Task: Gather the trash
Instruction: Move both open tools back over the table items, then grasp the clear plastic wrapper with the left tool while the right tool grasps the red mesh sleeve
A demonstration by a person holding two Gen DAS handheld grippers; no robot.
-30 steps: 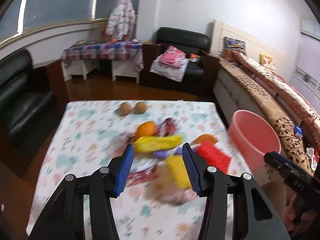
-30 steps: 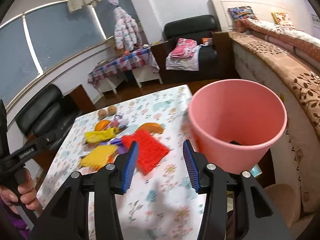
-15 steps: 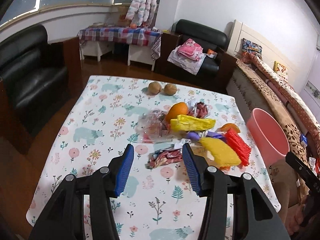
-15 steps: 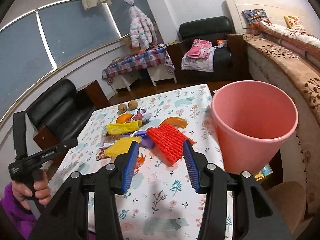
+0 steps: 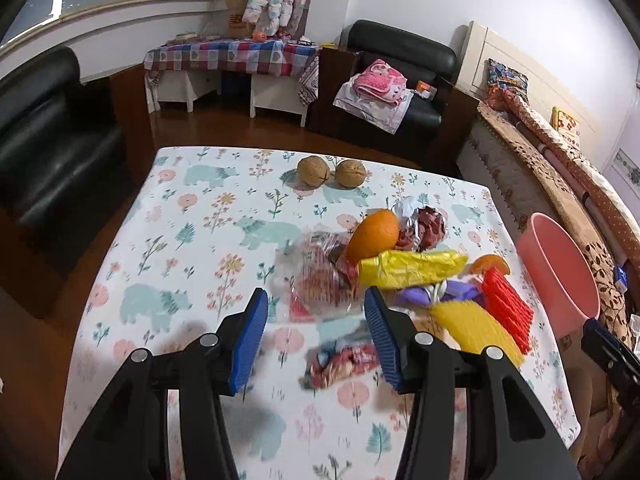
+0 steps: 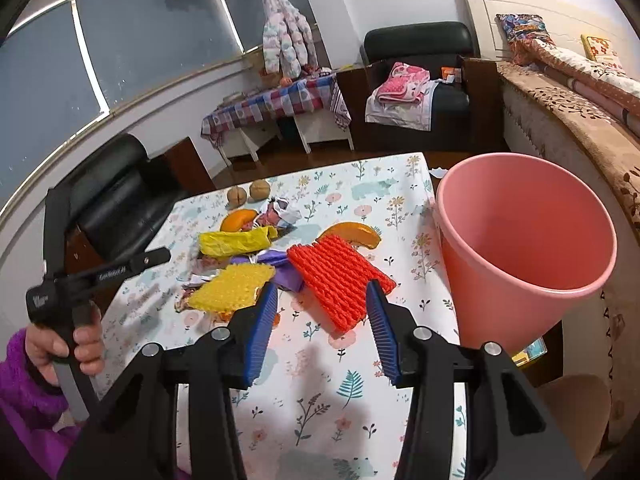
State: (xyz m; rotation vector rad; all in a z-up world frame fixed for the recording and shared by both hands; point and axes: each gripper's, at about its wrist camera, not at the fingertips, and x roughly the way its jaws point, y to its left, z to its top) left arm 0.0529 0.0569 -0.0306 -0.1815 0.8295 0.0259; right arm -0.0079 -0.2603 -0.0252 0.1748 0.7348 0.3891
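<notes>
Trash lies in a heap on the floral tablecloth (image 5: pixel 192 240): a clear plastic wrapper (image 5: pixel 316 280), a crumpled red wrapper (image 5: pixel 344 358), a yellow bag (image 5: pixel 412 266), a purple wrapper (image 5: pixel 424 294), yellow foam net (image 5: pixel 476 328) and red foam net (image 6: pixel 340 276). A pink bucket (image 6: pixel 528 248) stands at the table's right edge. My left gripper (image 5: pixel 316 340) is open above the table, just short of the clear wrapper. My right gripper (image 6: pixel 322 332) is open and empty, over the near end of the red foam net.
An orange (image 5: pixel 372 236), an orange slice (image 6: pixel 356 234) and two walnuts (image 5: pixel 332 172) lie among and beyond the trash. A black sofa (image 5: pixel 48 140) stands left of the table, a long patterned couch (image 5: pixel 560 184) right. The left hand holding its gripper (image 6: pixel 76 292) shows in the right wrist view.
My left gripper pulled back and rose, then moved in toward the clear wrapper. My right gripper swung left from the bucket to over the red foam net. Both stayed open.
</notes>
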